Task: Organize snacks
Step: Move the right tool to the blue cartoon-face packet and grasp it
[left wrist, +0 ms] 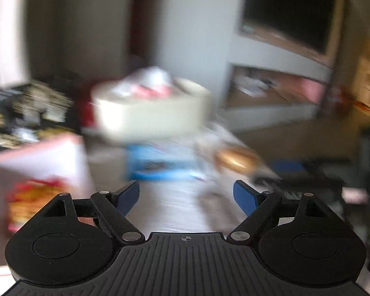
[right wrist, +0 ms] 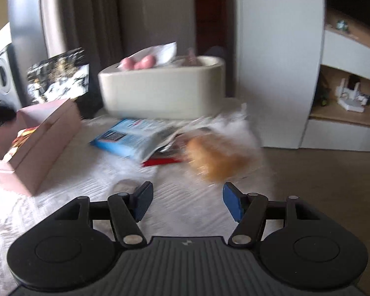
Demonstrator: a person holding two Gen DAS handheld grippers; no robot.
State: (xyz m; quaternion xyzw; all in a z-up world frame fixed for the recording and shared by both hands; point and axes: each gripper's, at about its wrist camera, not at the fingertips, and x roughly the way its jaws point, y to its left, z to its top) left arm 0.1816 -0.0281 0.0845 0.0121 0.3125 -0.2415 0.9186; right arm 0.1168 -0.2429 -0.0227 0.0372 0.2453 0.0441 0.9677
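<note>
Between picks: both grippers, left gripper (left wrist: 186, 197) and right gripper (right wrist: 187, 202), gape empty; next, grasp the golden wrapped bun (right wrist: 217, 160) for the cream oval plastic bin (right wrist: 162, 91).

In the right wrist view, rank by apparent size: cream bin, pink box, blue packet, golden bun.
1. cream bin
2. pink box, close behind; it sits nearer the camera, so this order is unsure
3. blue packet
4. golden bun, blurred
</note>
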